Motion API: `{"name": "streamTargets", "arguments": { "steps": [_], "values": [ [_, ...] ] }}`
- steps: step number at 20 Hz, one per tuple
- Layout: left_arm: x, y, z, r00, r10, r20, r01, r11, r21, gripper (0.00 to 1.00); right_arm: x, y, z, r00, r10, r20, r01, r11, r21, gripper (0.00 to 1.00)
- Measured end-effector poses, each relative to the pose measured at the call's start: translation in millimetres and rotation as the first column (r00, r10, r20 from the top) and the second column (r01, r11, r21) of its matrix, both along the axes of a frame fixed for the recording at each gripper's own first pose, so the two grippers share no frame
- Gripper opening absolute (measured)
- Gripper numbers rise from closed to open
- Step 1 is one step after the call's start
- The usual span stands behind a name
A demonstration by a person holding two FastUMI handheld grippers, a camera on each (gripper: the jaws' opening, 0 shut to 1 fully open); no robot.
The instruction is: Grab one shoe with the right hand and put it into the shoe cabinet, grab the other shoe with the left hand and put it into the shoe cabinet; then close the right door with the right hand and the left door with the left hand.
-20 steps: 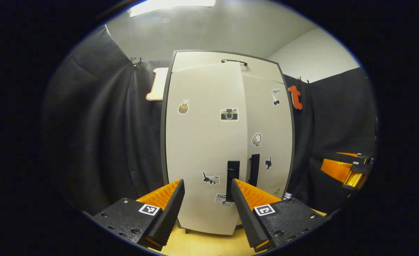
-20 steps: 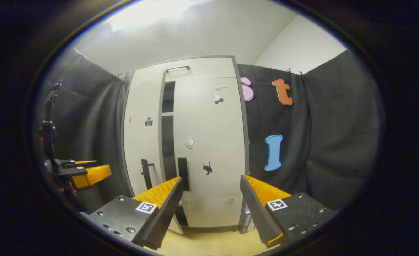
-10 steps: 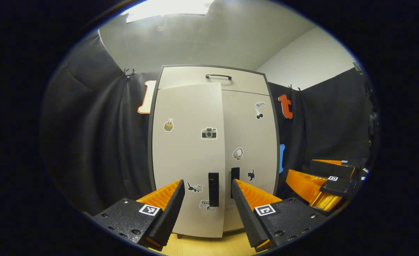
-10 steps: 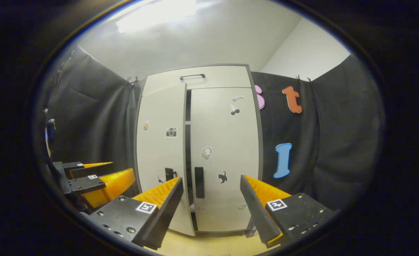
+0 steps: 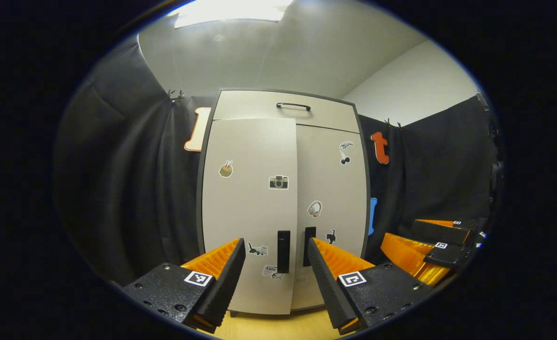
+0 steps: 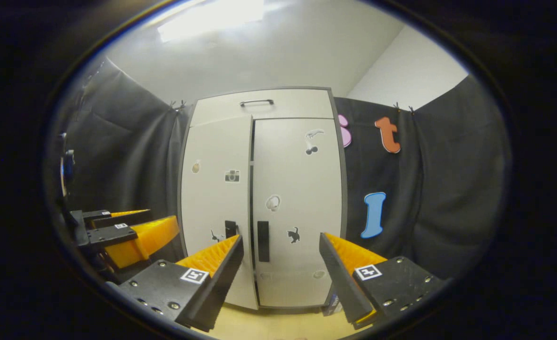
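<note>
A tall pale-grey two-door shoe cabinet (image 5: 283, 198) fills the frame's centre — its left door (image 5: 247, 208) slightly ajar; the left gripper (image 5: 276, 278) gapes empty below.

Each handheld gripper carries black textured finger mounts studded with small screws, and a square black-and-white coded tag sits behind each ribbed finger on the left gripper (image 5: 276, 271) and on the right gripper (image 6: 280, 269). No cables appear to show in this dim booth.

Both views face the shoe cabinet (image 5: 283, 203) front from nearby, left gripper view from its left, right gripper view from its right.
</note>
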State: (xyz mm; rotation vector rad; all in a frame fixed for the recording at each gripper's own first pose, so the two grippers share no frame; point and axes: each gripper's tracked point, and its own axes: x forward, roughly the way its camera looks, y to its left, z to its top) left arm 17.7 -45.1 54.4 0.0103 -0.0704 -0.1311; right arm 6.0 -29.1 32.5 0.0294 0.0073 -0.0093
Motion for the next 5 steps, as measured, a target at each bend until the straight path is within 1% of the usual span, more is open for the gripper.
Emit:
{"name": "streamTargets", "arguments": {
  "steps": [1, 3, 4, 5],
  "values": [
    [0.0, 1.6, -0.6, 1.0, 0.002, -0.001, -0.002, 1.0, 0.0, 0.82, -0.5, -0.5, -0.6, 1.0, 0.001, -0.001, -0.001, 1.0, -0.001, 0.92],
    [-0.5, 4.3, 0.0, 1.0, 0.007, -0.003, -0.007, 1.0, -0.004, 0.82, -0.8, 0.3, -0.3, 1.0, 0.004, -0.002, -0.004, 1.0, -0.004, 0.92],
    [-0.2, 5.8, 0.1, 1.0, 0.01, -0.004, -0.01, 1.0, -0.004, 0.82, -1.1, 1.0, -0.7, 1.0, 0.007, -0.003, -0.007, 1.0, -0.006, 0.96],
    [-0.4, 7.0, -0.3, 1.0, 0.012, -0.005, -0.012, 1.0, -0.006, 0.82, -1.1, 2.2, -1.0, 1.0, 0.009, -0.004, -0.009, 1.0, -0.007, 0.96]
  ]
}}
